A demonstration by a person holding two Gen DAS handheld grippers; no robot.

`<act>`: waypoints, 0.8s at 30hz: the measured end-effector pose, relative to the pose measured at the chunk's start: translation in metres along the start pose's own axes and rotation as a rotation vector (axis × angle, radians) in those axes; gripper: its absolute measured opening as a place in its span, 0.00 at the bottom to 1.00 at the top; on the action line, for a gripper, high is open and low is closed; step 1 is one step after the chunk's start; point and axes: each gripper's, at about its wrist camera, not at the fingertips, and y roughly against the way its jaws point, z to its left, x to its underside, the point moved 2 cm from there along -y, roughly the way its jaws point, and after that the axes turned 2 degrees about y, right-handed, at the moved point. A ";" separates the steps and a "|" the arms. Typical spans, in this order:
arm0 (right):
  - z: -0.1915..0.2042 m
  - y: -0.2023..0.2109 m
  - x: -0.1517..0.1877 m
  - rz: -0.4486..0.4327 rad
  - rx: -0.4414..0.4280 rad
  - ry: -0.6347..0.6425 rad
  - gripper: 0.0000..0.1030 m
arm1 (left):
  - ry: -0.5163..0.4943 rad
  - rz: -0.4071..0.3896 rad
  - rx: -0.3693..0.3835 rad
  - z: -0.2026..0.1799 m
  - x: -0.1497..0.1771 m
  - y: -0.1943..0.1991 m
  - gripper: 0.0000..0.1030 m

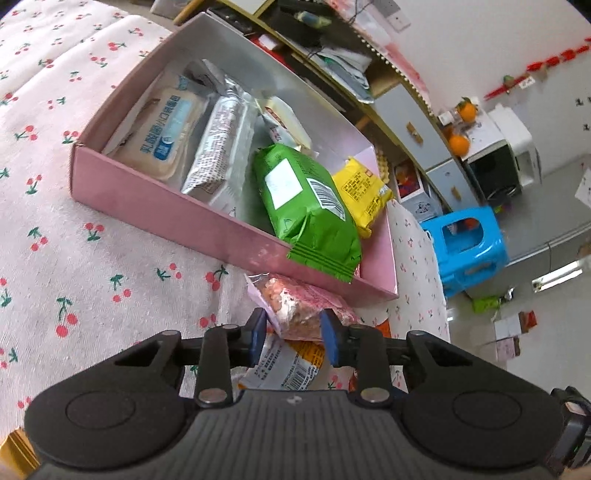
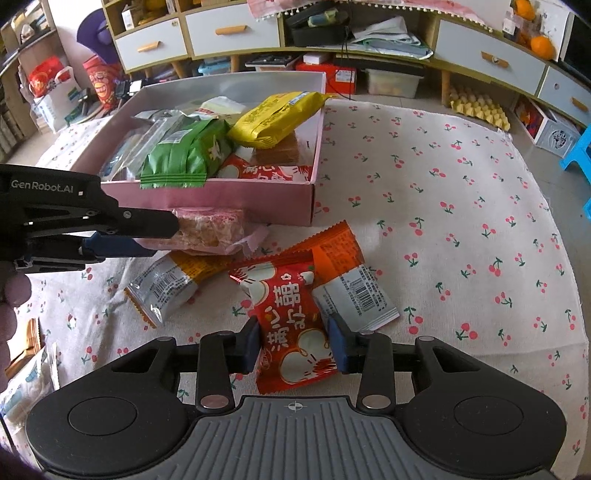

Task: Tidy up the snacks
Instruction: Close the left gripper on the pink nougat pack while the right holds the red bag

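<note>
Left gripper (image 1: 294,334) gripped pink snack (image 1: 300,308) beside box (image 1: 155,201); right gripper (image 2: 297,341) clamped red packet (image 2: 291,325) on cloth (image 2: 461,206).

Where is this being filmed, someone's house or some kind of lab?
Most likely a home living room. A cherry-print cloth covers the surface where the snacks lie, a low cabinet with drawers runs along the wall with oranges on top, and a blue plastic stool stands on the floor.
</note>
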 end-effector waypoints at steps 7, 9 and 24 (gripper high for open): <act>-0.003 0.001 0.001 0.006 -0.007 -0.017 0.36 | 0.004 0.015 -0.004 0.011 -0.007 0.012 0.26; -0.004 0.001 0.000 0.007 -0.007 -0.022 0.36 | 0.003 0.021 -0.011 0.015 -0.008 0.016 0.26; -0.001 0.000 -0.003 0.014 0.001 -0.032 0.36 | -0.143 0.138 -0.053 0.030 0.004 0.045 0.21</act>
